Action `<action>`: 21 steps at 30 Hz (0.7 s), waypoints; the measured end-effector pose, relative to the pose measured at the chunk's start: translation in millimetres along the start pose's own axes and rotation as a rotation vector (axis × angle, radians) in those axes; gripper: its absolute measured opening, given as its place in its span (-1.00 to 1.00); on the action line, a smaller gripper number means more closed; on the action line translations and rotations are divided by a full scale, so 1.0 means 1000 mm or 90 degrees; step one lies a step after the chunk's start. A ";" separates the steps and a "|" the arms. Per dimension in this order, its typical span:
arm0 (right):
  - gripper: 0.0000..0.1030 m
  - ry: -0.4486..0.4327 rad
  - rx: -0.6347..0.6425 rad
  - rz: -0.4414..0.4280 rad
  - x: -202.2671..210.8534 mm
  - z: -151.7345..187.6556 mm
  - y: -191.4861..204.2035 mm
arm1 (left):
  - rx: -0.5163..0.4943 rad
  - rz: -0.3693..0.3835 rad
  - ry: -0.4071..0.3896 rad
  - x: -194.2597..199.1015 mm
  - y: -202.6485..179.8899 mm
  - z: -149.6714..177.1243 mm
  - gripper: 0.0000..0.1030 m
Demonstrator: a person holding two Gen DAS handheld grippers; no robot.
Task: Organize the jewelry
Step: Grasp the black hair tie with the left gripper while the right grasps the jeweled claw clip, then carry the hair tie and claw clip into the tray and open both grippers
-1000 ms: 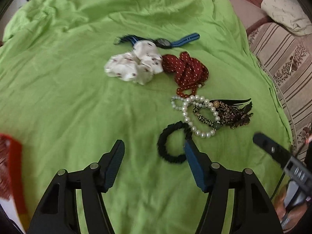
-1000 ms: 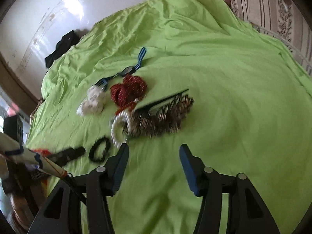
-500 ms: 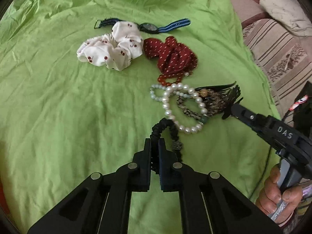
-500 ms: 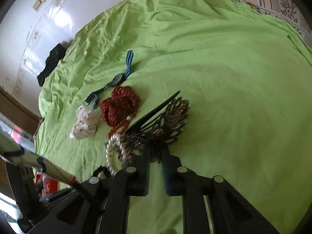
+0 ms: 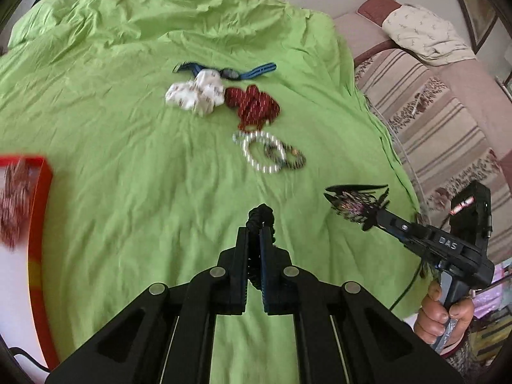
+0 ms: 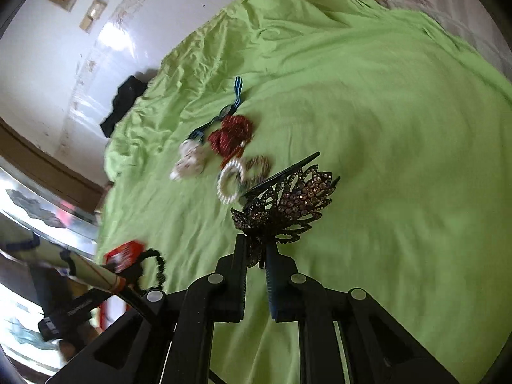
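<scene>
Jewelry and hair pieces lie in a loose cluster near the middle of the green sheet [image 5: 128, 147], which spreads over a bed with wide bare cloth on every side of the cluster. Farthest back is a blue-strapped watch [image 5: 230, 73], touching a white printed scrunchie [image 5: 195, 94]; just beside that sits a red dotted scrunchie [image 5: 254, 107], and nearer lies a pearl bracelet [image 5: 260, 153] overlapping a darker patterned band [image 5: 289, 156]. Left gripper [image 5: 254, 240] has its fingers clamped on a black hair tie [image 5: 262, 216], held clear above the sheet. Right gripper [image 6: 256, 256] has its fingers clamped on the base of a rhinestone hair claw [image 6: 288, 201], also off the cloth and well apart from the cluster. At the sheet's left edge stands a red box [image 5: 40, 211] with something patterned inside, blurred. Along the right edge the sheet drops beside striped upholstery [image 5: 441, 118]. A hand [image 5: 441, 316] grips the right tool's handle.
</scene>
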State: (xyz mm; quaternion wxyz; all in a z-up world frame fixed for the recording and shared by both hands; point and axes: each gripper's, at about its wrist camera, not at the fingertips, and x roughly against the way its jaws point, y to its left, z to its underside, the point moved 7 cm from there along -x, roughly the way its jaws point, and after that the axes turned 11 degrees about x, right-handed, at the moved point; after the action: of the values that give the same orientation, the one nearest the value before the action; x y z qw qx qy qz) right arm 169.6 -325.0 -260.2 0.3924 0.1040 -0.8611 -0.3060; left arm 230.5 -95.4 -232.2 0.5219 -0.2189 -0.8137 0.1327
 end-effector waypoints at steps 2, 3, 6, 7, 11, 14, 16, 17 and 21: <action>-0.77 0.009 -0.017 -0.010 0.008 0.017 -0.004 | 0.012 -0.003 0.012 0.003 0.010 0.017 -0.88; -0.77 0.016 -0.019 -0.005 0.009 0.026 -0.006 | 0.023 -0.010 0.023 0.000 0.018 0.027 -0.88; -0.63 0.046 -0.009 0.049 0.005 0.049 -0.021 | 0.048 -0.052 0.045 -0.015 0.043 0.046 -0.88; -0.50 0.045 -0.003 0.071 0.007 0.054 -0.025 | 0.055 -0.060 0.048 -0.019 0.049 0.049 -0.88; 0.17 0.013 0.027 0.135 0.020 0.052 -0.031 | 0.074 -0.057 0.053 -0.027 0.062 0.053 -0.87; 0.30 0.001 0.021 0.140 0.021 0.046 -0.033 | 0.074 -0.051 0.048 -0.029 0.062 0.053 -0.85; 0.30 0.006 0.012 0.136 0.015 0.045 -0.036 | 0.073 -0.047 0.053 -0.034 0.064 0.053 -0.72; 0.30 0.009 0.008 0.133 0.012 0.045 -0.037 | 0.072 -0.045 0.056 -0.037 0.065 0.054 -0.70; 0.30 0.016 -0.012 0.109 -0.001 0.047 -0.034 | 0.070 -0.045 0.052 -0.041 0.058 0.052 -0.58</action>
State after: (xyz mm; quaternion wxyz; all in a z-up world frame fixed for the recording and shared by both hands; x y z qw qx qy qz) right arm 133.7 -330.0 -305.3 0.4287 0.0297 -0.8591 -0.2779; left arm 210.4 -64.4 -312.5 0.5704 -0.1659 -0.7904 0.1495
